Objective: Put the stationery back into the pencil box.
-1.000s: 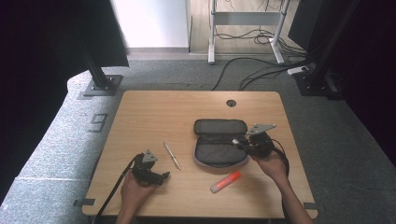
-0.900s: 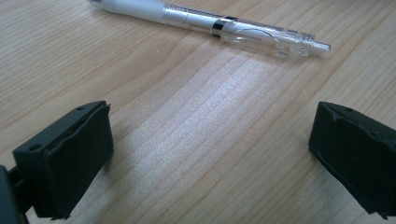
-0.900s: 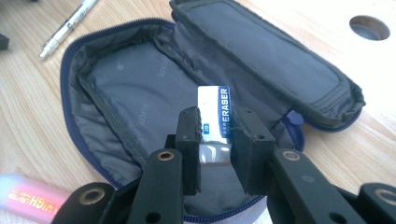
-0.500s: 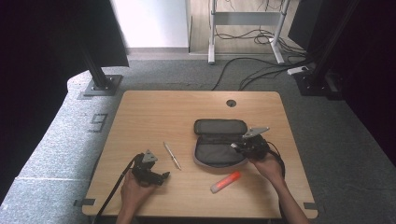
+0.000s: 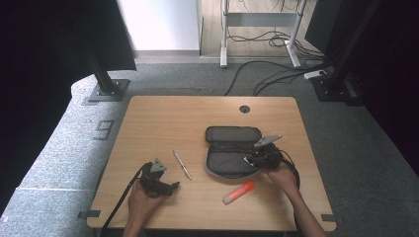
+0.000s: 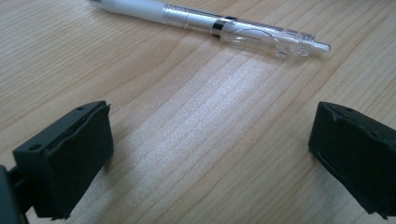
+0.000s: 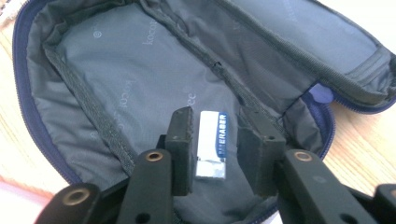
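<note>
An open grey pencil case (image 5: pixel 230 148) lies right of the table's middle, its lining (image 7: pixel 140 70) spread flat. My right gripper (image 5: pixel 248 160) hangs over the case's right end. In the right gripper view its jaws (image 7: pixel 215 135) stand open on either side of a small white eraser with a blue label (image 7: pixel 212 144), which lies on the lining. My left gripper (image 5: pixel 172 186) rests open at the front left of the wooden table (image 5: pixel 163 118). A clear and white pen (image 6: pixel 224 28) lies just beyond its jaws (image 6: pixel 210 140); the pen (image 5: pixel 182 164) is apart from them.
An orange highlighter (image 5: pixel 238 192) lies on the table in front of the case, near the person's right hand. A cable hole (image 5: pixel 244 108) sits near the table's far edge. Cables and stand feet are on the floor behind the table.
My right gripper has shifted a little left and toward the near side, over the case's inside. The left gripper and the pen have stayed still.
</note>
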`<state>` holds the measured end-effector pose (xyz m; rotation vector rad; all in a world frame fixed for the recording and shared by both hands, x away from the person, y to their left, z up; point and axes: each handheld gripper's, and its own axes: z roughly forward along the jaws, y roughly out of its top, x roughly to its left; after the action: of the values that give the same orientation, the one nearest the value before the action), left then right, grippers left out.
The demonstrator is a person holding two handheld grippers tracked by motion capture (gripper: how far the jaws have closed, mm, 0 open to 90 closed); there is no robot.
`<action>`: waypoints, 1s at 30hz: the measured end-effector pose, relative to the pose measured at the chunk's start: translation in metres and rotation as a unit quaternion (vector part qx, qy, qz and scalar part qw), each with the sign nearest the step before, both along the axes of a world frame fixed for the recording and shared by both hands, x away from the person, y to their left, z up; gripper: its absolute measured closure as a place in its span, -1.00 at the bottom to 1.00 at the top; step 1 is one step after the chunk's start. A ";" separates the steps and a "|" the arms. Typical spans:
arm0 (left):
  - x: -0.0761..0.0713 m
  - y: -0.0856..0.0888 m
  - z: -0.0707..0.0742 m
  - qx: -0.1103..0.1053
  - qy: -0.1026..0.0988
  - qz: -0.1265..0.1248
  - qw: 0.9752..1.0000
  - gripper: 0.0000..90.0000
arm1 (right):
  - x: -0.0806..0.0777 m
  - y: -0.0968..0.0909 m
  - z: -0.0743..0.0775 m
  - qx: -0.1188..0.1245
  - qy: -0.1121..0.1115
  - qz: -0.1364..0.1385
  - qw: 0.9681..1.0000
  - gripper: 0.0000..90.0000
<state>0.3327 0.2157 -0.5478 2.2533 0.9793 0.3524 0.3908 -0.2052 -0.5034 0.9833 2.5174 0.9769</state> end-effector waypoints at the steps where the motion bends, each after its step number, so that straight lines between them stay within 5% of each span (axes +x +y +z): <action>1: 0.000 0.000 0.000 0.000 0.000 0.000 1.000 -1.00 | 0.000 0.001 0.002 0.000 -0.002 0.003 1.000 0.35; 20: 0.000 0.000 0.000 0.000 0.000 0.000 1.000 -1.00 | -0.011 -0.008 0.020 0.015 -0.019 0.005 1.000 -0.61; 30: 0.000 0.000 0.000 0.000 0.000 0.000 1.000 -1.00 | -0.024 -0.008 0.022 0.018 -0.025 0.018 0.999 -0.76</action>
<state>0.3327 0.2157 -0.5478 2.2535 0.9789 0.3526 0.3673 -0.2131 -0.4814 0.9162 2.4925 1.0477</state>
